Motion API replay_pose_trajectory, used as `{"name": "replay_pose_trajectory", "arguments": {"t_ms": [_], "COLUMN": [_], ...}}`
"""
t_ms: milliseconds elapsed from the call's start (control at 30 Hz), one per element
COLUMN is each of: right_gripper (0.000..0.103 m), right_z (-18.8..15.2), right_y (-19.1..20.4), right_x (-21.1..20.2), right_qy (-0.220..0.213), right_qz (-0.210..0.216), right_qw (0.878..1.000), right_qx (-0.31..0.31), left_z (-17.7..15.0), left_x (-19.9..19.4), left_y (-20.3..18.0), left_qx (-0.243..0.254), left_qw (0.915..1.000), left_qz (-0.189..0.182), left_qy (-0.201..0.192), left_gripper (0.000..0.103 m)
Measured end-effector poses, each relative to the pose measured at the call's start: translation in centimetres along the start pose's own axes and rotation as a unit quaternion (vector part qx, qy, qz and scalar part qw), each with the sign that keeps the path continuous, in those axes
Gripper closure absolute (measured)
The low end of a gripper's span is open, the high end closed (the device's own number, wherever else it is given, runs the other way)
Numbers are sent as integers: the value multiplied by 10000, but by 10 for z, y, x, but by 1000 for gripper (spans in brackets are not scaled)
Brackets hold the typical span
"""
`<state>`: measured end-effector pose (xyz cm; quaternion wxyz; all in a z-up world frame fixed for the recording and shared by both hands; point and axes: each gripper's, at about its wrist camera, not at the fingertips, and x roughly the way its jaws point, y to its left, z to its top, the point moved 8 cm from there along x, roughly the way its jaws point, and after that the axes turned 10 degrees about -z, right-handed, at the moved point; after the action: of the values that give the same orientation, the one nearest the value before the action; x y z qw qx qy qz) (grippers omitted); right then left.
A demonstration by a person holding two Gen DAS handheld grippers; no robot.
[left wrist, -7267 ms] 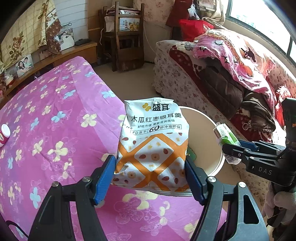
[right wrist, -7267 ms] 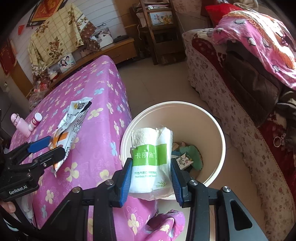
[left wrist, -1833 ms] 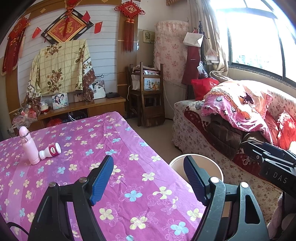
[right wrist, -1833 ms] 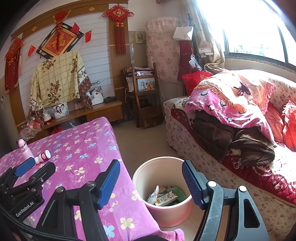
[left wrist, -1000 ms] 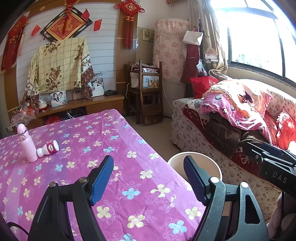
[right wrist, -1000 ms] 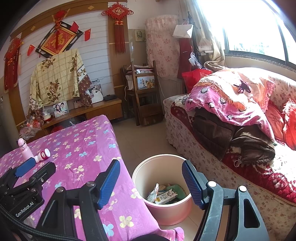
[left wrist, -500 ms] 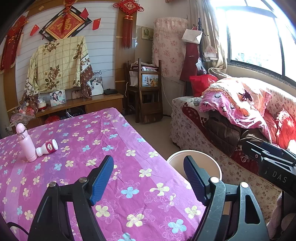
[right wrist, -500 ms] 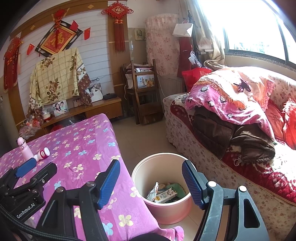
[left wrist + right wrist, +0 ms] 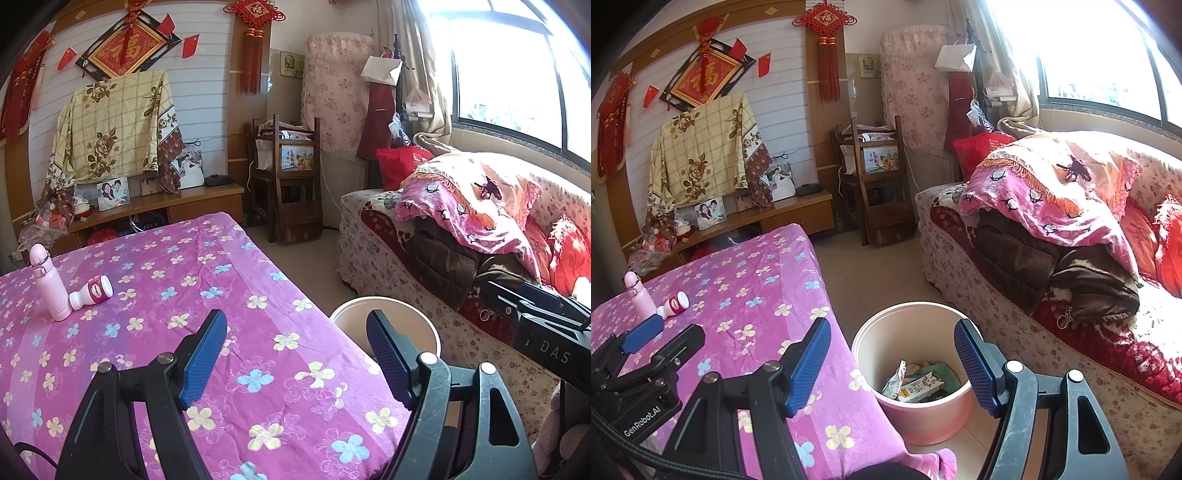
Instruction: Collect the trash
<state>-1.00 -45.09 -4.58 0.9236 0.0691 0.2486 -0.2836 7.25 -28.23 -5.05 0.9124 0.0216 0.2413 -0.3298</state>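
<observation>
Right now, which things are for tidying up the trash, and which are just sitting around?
For the trash job:
- bin
- wrappers and carton inside it
- left tongs, open
- right tongs, open

Just sitting around:
- pink bottle
- small white bottle
- sofa

Home living rm, sofa (image 9: 1071, 295) w/ blankets, framed family pics (image 9: 113, 192), floral tablecloth (image 9: 184, 295)

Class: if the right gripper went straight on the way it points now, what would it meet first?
Probably the bin: the open, empty right gripper points down at its mouth, so likely the trash inside, though depth is unclear.
</observation>
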Motion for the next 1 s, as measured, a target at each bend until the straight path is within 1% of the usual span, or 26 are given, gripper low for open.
{"name": "replay_pose_trajectory", "arguments": {"t_ms": [467, 1000], "right_gripper": [30, 30], "right_z": [1, 0], "right_y": [-1, -2], "right_x": [1, 5], "right_qy": [18, 88], "right_qz": [-14, -19], "right_qw": [10000, 10000], "right_qx": [-15, -26], "left_z": [2, 0], "left_x": [-1, 2], "left_y": [0, 2], "left_qx": [6, -3], "left_qw": [10000, 9999], "left_qz": [-19, -99], "left_qy": [6, 112], "left_gripper": [25, 25]}}
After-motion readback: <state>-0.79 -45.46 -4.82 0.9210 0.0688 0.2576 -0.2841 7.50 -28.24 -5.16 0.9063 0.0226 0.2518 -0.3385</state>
